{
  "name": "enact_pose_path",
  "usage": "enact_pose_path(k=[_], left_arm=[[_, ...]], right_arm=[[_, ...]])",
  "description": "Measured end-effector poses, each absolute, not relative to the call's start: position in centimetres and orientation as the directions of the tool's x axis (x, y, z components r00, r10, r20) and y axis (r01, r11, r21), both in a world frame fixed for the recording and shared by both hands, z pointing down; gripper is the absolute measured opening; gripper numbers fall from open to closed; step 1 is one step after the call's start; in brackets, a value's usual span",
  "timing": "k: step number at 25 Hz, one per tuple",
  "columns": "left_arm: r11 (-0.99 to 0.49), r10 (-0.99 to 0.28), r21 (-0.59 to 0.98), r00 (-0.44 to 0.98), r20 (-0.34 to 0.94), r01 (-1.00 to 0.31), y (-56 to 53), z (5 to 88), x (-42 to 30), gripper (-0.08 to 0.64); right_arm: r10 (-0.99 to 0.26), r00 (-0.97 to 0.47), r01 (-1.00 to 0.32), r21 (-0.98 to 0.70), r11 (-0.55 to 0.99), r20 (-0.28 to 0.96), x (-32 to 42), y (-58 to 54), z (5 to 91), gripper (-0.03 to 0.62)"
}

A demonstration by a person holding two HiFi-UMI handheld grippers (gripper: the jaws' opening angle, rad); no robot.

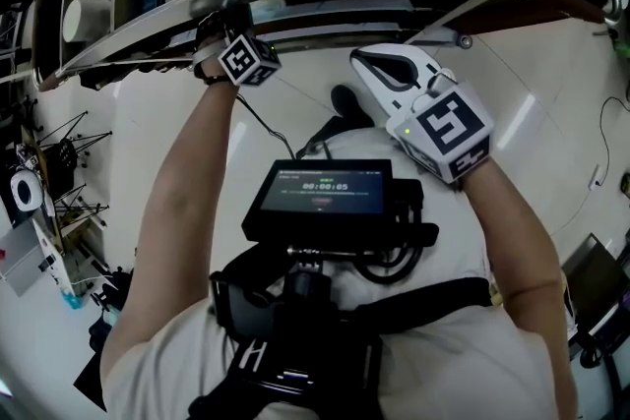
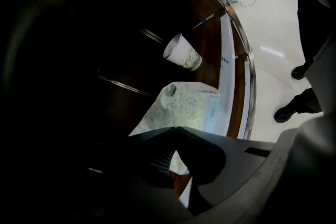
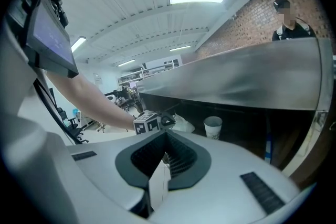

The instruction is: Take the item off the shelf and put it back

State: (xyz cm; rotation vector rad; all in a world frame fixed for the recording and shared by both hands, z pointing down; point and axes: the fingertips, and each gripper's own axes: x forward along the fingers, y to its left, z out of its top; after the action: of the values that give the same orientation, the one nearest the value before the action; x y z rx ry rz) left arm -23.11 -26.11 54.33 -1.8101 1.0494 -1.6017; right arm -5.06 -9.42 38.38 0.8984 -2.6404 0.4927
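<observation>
Left gripper [image 2: 176, 129] is closed, its tips apparently pinching the thin pale bag [image 2: 191, 105] at frame centre, inside the dark shelf [image 2: 240, 97]. A cup [image 2: 182, 53] sits just above the bag in the frame. Right gripper [image 3: 166, 135] is closed on nothing, outside the shelf. The pinch seems to catch only a fold of film, so pulling could let the bag slip free, tear, or knock the cup.

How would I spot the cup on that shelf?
Look under the shelf's shiny metal edge, into the dark bay. The paper cup stands upright there beside a soft pale pack; it alone is stiff, round and open-topped.
</observation>
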Motion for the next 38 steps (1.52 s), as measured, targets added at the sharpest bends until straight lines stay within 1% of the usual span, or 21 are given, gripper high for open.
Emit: enact_pose_path(k=[5, 9, 13, 25, 31, 38], left_arm=[[-0.582, -0.804, -0.782, 0.012, 0.594, -0.223, -24.9, 55.3, -24.3, 0.005], [-0.569, -0.811, -0.772, 0.040, 0.583, -0.282, -22.7, 52.8, -23.6, 0.005], [-0.554, -0.824, -0.772, 0.079, 0.560, -0.311, -20.5, 51.5, -23.6, 0.005], [-0.482, -0.856, -0.686, 0.127, 0.501, -0.545, -13.9, 43.7, -22.6, 0.005], [-0.463, -0.866, -0.648, 0.153, 0.477, -0.605, -11.0, 41.2, -22.6, 0.005], [-0.415, -0.885, -0.523, 0.198, 0.421, -0.745, -9.0, 37.4, -21.3, 0.005]], right_arm=[[-0.511, -0.770, -0.612, -0.217, 0.760, 0.383, -5.6, -9.3, 38.4, 0.008], [-0.502, -0.780, -0.599, -0.216, 0.771, 0.374, -5.8, -9.1, 38.2, 0.008], [-0.484, -0.796, -0.577, -0.214, 0.788, 0.363, -6.1, -8.9, 37.8, 0.008], [-0.402, -0.852, -0.483, -0.208, 0.850, 0.336, -7.3, -8.1, 37.5, 0.008], [-0.375, -0.869, -0.449, -0.198, 0.871, 0.322, -7.7, -7.5, 36.9, 0.008], [-0.363, -0.888, -0.421, -0.178, 0.890, 0.283, -8.1, -7.5, 35.5, 0.008]])
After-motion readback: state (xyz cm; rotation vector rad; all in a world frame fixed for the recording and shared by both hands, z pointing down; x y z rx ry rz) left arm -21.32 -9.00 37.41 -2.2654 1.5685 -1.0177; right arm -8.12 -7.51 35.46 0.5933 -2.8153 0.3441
